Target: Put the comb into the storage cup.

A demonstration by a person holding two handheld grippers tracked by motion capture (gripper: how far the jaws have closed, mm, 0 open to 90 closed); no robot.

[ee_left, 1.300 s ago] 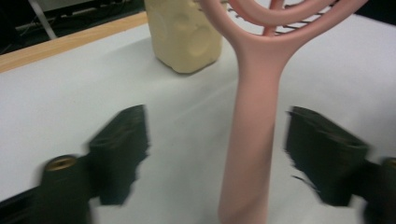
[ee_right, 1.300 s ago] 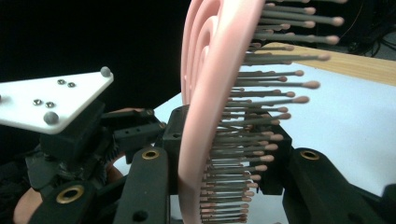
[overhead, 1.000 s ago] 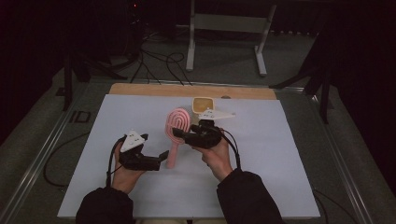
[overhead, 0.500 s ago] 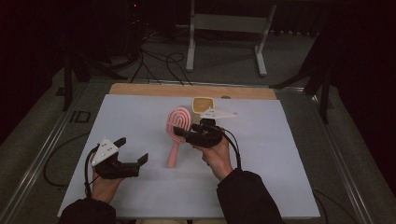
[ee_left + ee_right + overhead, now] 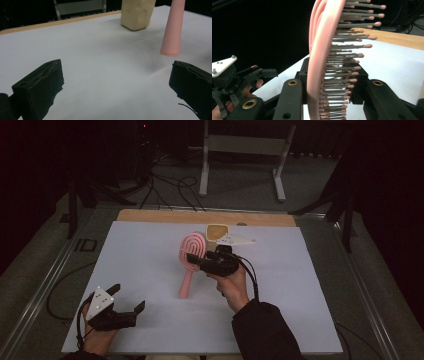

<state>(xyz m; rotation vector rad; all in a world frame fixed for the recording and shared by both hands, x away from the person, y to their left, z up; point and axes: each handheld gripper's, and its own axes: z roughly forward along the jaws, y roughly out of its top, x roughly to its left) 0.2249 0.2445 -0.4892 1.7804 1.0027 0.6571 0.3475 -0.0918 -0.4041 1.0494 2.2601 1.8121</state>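
A pink hairbrush [image 5: 191, 251] with grey bristles is held over the middle of the white table. My right gripper [image 5: 196, 259] is shut on it near the neck. In the right gripper view the brush head [image 5: 323, 50] stands on edge between the jaws, bristles pointing right. Its handle end [image 5: 172, 30] hangs just above the table surface. My left gripper [image 5: 128, 296] is near the table's front left corner, well apart from the brush. It is open wide [image 5: 116, 82] with nothing between its jaws.
A tan sponge-like block [image 5: 217, 231] sits behind the brush near the far wooden edge [image 5: 200, 216]; it is also in the left gripper view [image 5: 137, 12]. The white sheet [image 5: 300, 285] covers the table. A metal stand [image 5: 240, 150] and cables lie beyond.
My left gripper has drawn back from beside the brush handle to the near left corner, open. The right gripper has kept the brush in place.
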